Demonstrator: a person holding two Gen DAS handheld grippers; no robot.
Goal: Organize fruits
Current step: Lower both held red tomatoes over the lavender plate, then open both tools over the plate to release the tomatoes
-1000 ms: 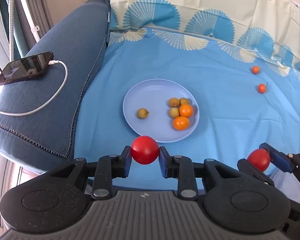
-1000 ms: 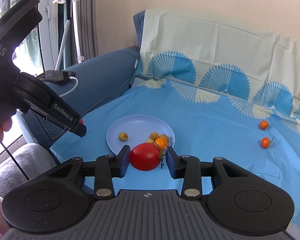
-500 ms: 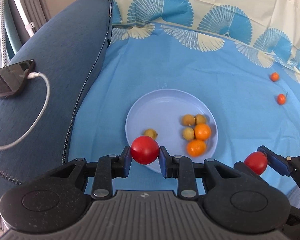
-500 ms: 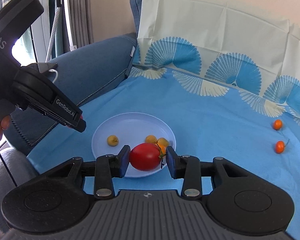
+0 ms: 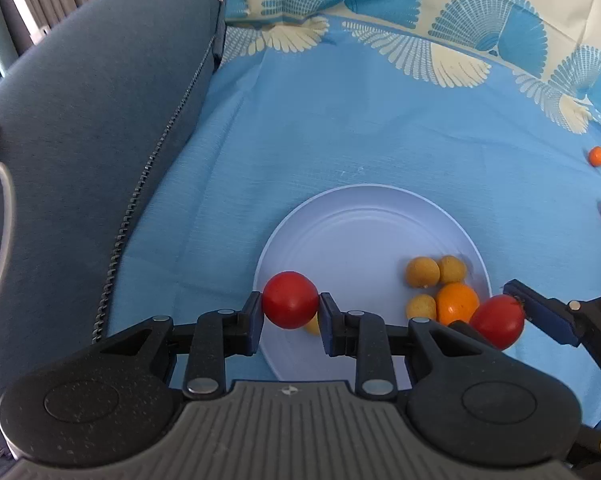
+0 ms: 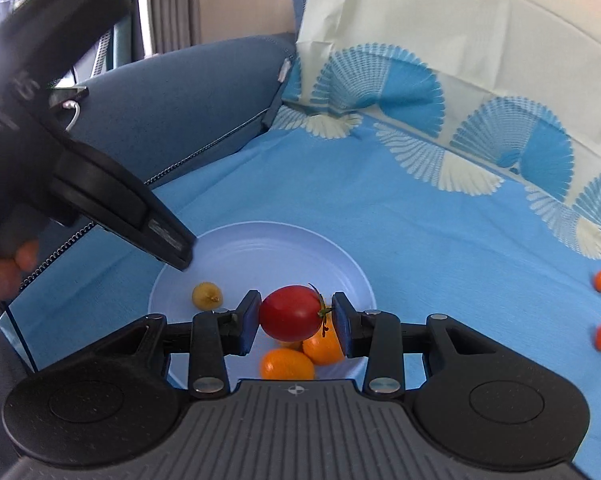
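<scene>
Left wrist view: left claw [image 5: 291, 312] is clenched on a round red tomato [image 5: 290, 299], pads pressing both sides, poised over the near-left rim of the pale blue plate [image 5: 356, 220], a spot clear of the other fruit, probably so it can be dropped without knocking anything. On the plate's right side sit three small yellow fruits [image 5: 422, 272] bunched with an orange one [image 5: 457, 303]; another yellow fruit peeks out under the tomato. Right claw [image 5: 500, 320] comes in from the right edge, grasping an oval red tomato [image 5: 498, 320] at the plate's rim. Two small orange fruits [image 5: 597, 156] lie well apart on the blue cloth [image 5: 340, 120], not yet collected. Right wrist view: right claw [image 6: 295, 318] grips the oval tomato [image 6: 290, 312] end to end, stem toward the right pad, over the orange fruits [image 6: 287, 364] on the plate [image 6: 260, 240]. A lone yellow fruit [image 6: 206, 294] sits left of it. The left claw's body [image 6: 100, 184] angles down toward the plate's left side, a hand [image 6: 4, 276] on its grip. Both tomatoes look about ready to be released.
</scene>
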